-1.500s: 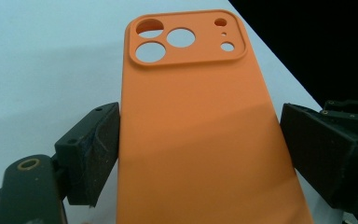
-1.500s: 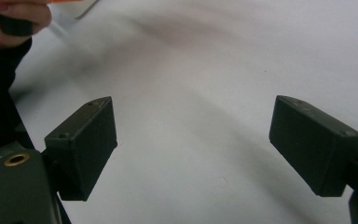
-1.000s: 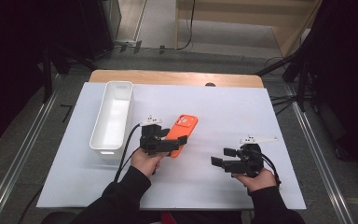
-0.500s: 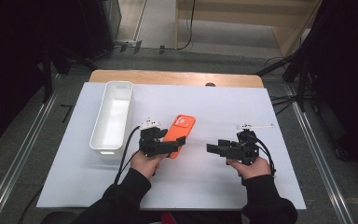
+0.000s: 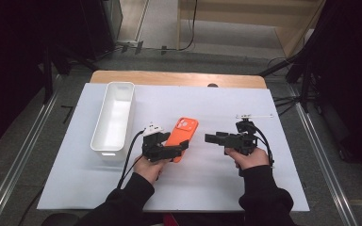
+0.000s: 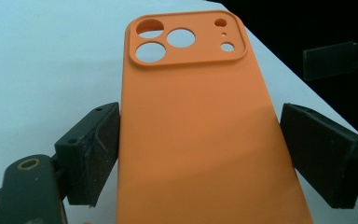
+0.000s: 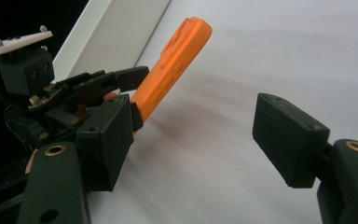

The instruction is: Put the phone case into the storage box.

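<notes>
The orange phone case (image 5: 183, 136) is pinched by the left tool (image 5: 181, 148) across its two long edges, both pads pressed against its sides; the camera-cutout end is pointed away from the hand, toward the far side of the bench (image 5: 217, 99); in the right gripper view the case (image 7: 175, 70) is seen edge-on, tilted up off the white surface, side-button bumps facing the camera. The right tool (image 5: 210, 138) is held just to the right of the case, aimed at it, apart from it; its jaws are spread with nothing between them, and have just been closing a little. In the left gripper view the right tool's jaw tips are seen at the right edge, beyond the case (image 6: 200, 126). A white tray (image 5: 114, 117) is placed lengthwise on the bench left of the left tool, near it, not touched.
</notes>
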`<act>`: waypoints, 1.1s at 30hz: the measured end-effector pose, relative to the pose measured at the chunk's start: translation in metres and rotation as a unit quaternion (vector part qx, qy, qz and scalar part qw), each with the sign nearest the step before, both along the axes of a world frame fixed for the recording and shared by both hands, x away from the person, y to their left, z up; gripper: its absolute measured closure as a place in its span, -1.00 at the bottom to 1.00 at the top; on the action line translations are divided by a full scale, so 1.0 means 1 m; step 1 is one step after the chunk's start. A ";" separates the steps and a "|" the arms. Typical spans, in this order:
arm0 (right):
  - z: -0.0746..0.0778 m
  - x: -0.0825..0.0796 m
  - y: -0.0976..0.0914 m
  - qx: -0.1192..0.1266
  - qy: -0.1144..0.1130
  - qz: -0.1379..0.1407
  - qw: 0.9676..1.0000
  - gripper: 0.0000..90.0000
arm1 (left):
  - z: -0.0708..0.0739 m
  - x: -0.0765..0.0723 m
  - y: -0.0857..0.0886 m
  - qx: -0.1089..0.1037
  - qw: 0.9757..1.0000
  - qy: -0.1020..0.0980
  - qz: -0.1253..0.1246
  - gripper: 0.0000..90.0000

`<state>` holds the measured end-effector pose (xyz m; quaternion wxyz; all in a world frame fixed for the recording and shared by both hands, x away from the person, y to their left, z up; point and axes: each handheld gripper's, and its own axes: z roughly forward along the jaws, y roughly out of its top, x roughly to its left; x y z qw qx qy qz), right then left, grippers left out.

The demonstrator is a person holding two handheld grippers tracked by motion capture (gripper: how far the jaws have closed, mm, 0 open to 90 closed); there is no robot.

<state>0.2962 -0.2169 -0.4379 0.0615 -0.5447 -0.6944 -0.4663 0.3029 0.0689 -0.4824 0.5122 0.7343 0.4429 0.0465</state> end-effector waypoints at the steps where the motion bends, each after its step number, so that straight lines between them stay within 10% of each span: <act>1: 0.000 0.002 0.001 0.000 -0.001 0.000 1.000 -0.39 | 0.000 0.000 0.000 0.000 1.000 -0.001 0.000 -0.68; 33: -0.007 0.041 0.019 0.010 0.032 -0.002 0.999 -0.30 | -0.003 -0.004 -0.007 0.006 1.000 -0.003 -0.010 -0.68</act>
